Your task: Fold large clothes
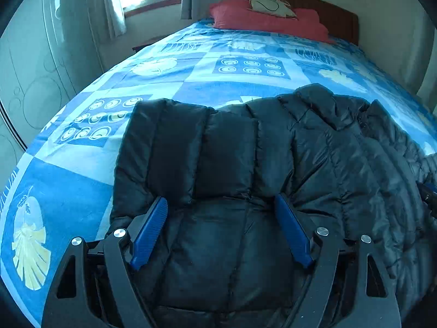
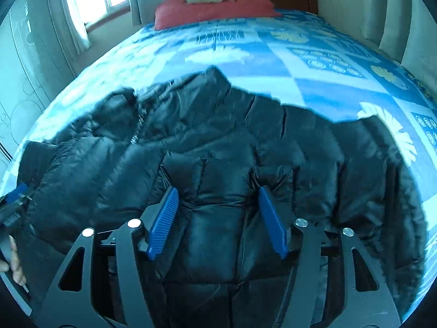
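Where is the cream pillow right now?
In both views the cream pillow lies on the red pillow at the bed's far end, against the headboard.

In the right wrist view the black puffer jacket [image 2: 213,142] is smeared by motion across the upper left of its bulk, so its collar and zip are hard to read. At the left edge of that frame the left tool [image 2: 15,199] and a hand [image 2: 12,262] are cut off. In the left wrist view the jacket's near hem runs behind the tool's arms at the bottom, and what may be the right tool [image 1: 428,191] barely shows at the right edge.
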{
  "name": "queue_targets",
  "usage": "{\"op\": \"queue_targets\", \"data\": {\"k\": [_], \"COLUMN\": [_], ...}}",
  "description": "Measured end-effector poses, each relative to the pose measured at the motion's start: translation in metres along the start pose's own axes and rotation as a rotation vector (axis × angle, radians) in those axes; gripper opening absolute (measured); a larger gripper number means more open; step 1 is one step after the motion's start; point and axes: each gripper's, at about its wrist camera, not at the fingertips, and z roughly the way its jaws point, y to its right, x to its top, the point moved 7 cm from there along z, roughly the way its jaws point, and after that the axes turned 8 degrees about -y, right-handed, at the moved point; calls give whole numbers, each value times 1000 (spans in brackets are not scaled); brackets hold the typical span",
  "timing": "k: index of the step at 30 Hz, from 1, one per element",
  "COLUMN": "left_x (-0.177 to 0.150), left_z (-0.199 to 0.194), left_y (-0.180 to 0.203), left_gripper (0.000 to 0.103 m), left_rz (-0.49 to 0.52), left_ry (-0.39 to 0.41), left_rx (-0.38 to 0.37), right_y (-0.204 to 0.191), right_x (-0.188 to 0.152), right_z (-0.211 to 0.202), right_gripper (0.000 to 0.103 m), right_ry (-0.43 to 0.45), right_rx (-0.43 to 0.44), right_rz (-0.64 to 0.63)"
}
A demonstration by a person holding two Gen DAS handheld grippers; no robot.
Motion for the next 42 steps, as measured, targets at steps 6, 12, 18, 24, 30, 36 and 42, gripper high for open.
{"op": "queue_targets", "data": {"k": [6, 12, 18, 24, 30, 36, 42], "left_x": [-5, -27, -26, -70, -162, -257, -317], "left_z": [-49, -24, -6, -64, -128, -163, -191], "left_y": [-12, -70, -64, -85, -106, -119, -118], "left_gripper": [79, 79, 81, 81, 82, 82, 82], "left_rz": [-69, -209, -162, -160, -117, -165, -196], "left_ry": [90, 4, -63, -21, -30, -127, -149], "left_rx": [-90, -10, -11, -114, -181, -287, -369], "right_y": [12, 60, 61, 74, 111, 137, 141], "right_x": [-17, -61, -61, -116, -210, -297, -360], "right_z": [-50, -43, -50, -113, -164, -196, -214], "right_gripper": [62, 63, 65, 67, 67, 67, 67], "right_ry": [68, 13, 3, 33, -11, -82, -117], "right_rx": [30, -27, 9, -7, -38, -16, 19], "right_rz": [11, 72, 99, 73, 125, 218, 251]}}
